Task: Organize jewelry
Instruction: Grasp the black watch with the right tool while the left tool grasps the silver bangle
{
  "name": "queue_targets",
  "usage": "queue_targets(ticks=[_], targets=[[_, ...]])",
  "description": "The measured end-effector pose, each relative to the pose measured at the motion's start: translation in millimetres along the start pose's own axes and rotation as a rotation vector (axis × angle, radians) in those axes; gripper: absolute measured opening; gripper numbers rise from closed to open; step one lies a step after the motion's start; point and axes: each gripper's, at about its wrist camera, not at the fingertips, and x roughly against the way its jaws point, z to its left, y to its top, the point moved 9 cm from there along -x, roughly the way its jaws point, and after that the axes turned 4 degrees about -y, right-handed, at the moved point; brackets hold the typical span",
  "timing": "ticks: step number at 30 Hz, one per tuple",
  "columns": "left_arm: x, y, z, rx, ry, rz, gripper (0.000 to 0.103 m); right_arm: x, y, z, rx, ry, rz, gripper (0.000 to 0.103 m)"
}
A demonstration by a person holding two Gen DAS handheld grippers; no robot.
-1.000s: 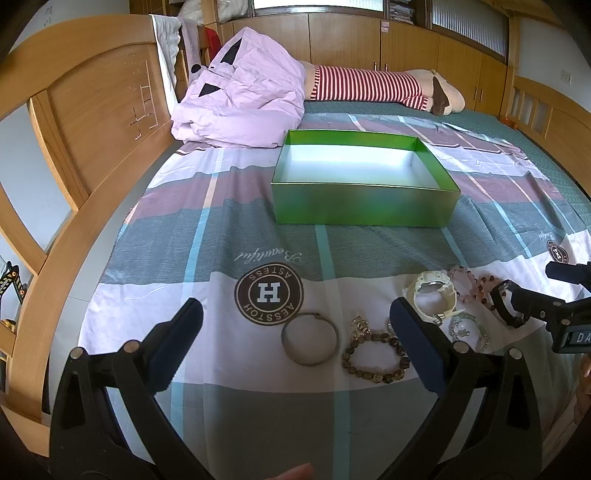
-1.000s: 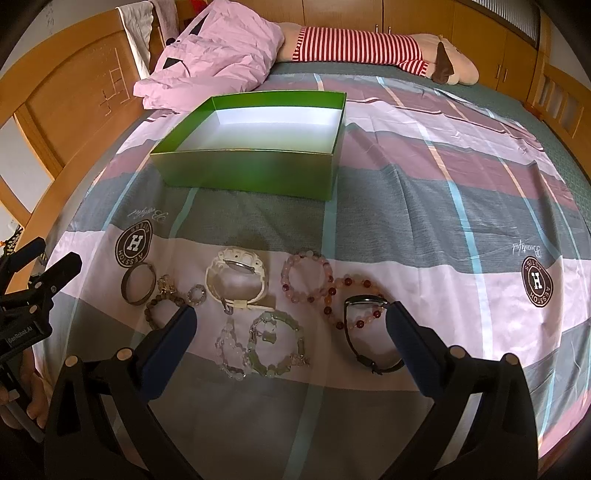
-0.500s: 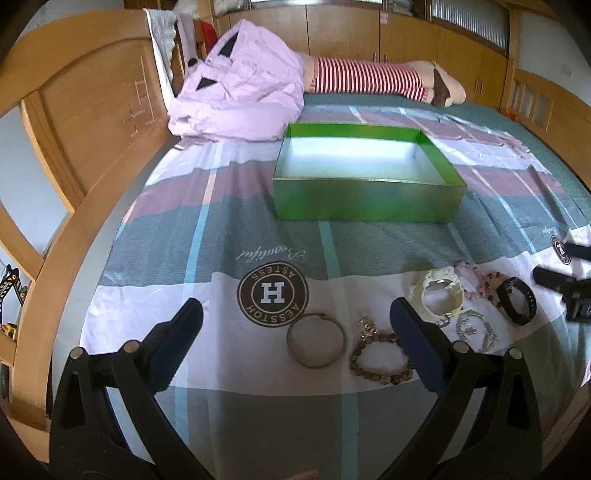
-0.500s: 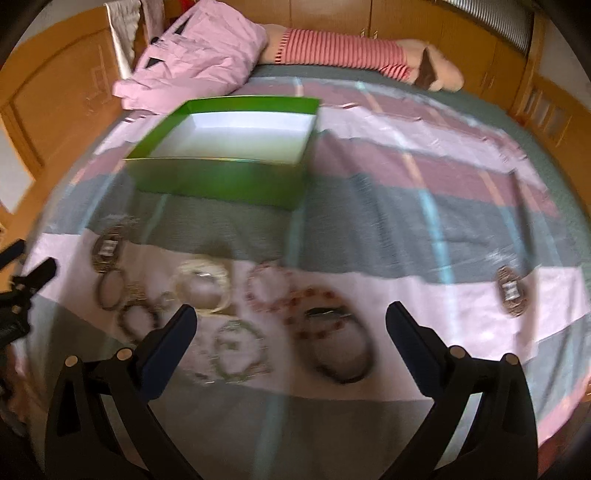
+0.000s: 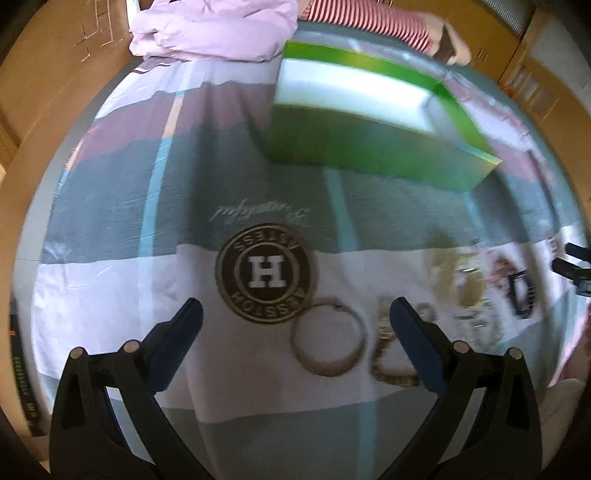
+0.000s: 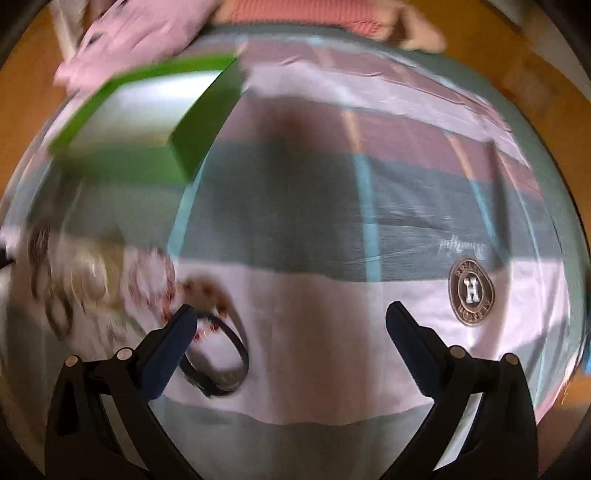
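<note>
An open green box with a white inside stands on the bed; it also shows in the right wrist view. Several bracelets lie in a row on the bedspread. A metal bangle lies between my left gripper's fingers, nearer the right one; my left gripper is open above it. A brown bead bracelet is partly hidden by the right finger. My right gripper is open; its left finger overlaps a black watch and a red bead bracelet. Both views are blurred.
A pink quilt and a striped plush toy lie at the head of the bed. A wooden bed frame runs along the left. Other bracelets lie left of the right gripper. Round logos mark the bedspread.
Both grippers have dropped closer to the bedspread. The left one now straddles the metal bangle. The right one has swung to the right, so the bracelets sit at its left finger.
</note>
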Motion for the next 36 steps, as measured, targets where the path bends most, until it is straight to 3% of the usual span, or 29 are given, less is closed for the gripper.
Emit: queue_targets(ticks=[2, 4, 7, 13, 17, 21, 26, 31, 34, 36], targets=[[-9.3, -0.6, 2.3, -0.037, 0.061, 0.030, 0.101, -24.3, -14.3, -11.6, -0.072, 0.005, 0.113, 0.102], [-18.0, 0.9, 3.9, -0.078, 0.120, 0.051, 0.101, -35.5, -20.5, -20.2, -0.074, -0.054, 0.145, 0.102], [-26.8, 0.6, -0.5, -0.114, 0.134, 0.074, 0.101, -36.1, -21.5, -25.1, -0.035, -0.124, 0.128, 0.102], [-28.2, -6.3, -5.5, -0.126, 0.121, 0.090, 0.101, -21.1, -17.1, -6.6, 0.017, -0.084, 0.054, 0.102], [-28.6, -7.9, -6.6, -0.102, 0.097, 0.099, 0.101, -21.5, -19.7, 8.0, 0.060, -0.078, 0.068, 0.100], [-30.2, -6.8, -6.5, -0.100, 0.088, 0.100, 0.101, -38.3, -18.4, 18.0, 0.033, -0.005, 0.116, 0.079], [-30.5, -12.1, -16.0, -0.107, 0.051, 0.113, 0.096, -50.5, -19.4, 18.0, 0.047, -0.018, 0.143, 0.059], [-34.7, -22.2, -23.7, -0.118, 0.043, 0.146, 0.070, -42.3, -15.8, 29.0, 0.057, -0.026, 0.125, 0.027], [-40.1, -24.2, -21.5, -0.121, 0.055, 0.160, 0.064, -37.6, -18.0, 40.6, 0.065, -0.028, 0.126, 0.015], [-41.6, -25.2, -21.6, -0.110, 0.039, 0.171, 0.051, -34.2, -20.3, 42.4, 0.062, -0.018, 0.127, 0.011]])
